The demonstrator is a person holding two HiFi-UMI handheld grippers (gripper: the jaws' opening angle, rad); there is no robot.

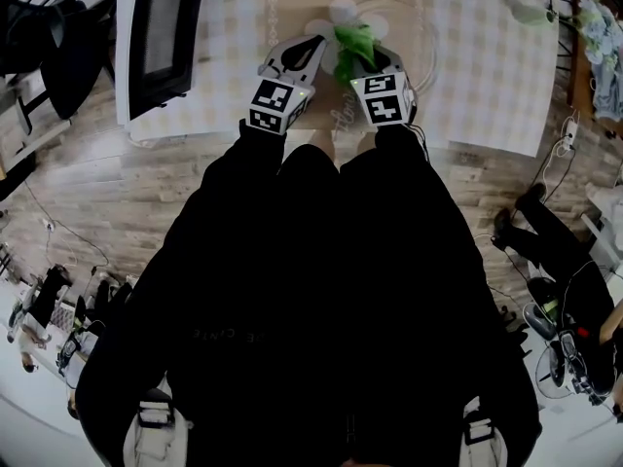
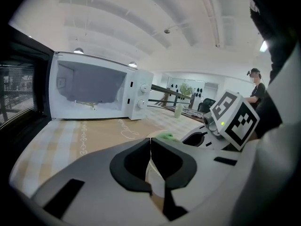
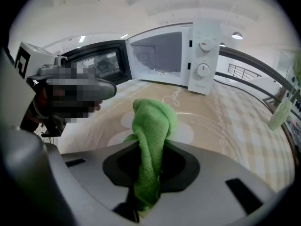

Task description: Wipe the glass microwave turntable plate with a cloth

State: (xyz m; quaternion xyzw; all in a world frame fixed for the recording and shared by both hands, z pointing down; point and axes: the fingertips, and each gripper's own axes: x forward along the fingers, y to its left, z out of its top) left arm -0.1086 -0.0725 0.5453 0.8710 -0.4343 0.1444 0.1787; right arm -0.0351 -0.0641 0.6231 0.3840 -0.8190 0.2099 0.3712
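My right gripper point(image 1: 362, 58) is shut on a green cloth point(image 1: 353, 41), and a fold of that cloth point(image 3: 153, 119) sticks up out of the jaws in the right gripper view. Just beyond it, the clear glass turntable plate point(image 3: 221, 126) lies flat on the beige table mat; its rim point(image 1: 421, 29) shows faintly in the head view. My left gripper point(image 1: 308, 47) hovers close beside the right one, jaws shut with nothing between them point(image 2: 150, 142). From it I see the cloth's tip point(image 2: 164, 136) and the right gripper's marker cube point(image 2: 233, 120).
A white microwave point(image 3: 188, 60) stands at the back left of the table with its door point(image 1: 165, 22) swung open and its cavity point(image 2: 89, 86) bare. A pale green bottle point(image 3: 281, 108) stands to the right. The checked tablecloth point(image 1: 487, 76) ends at a wooden floor.
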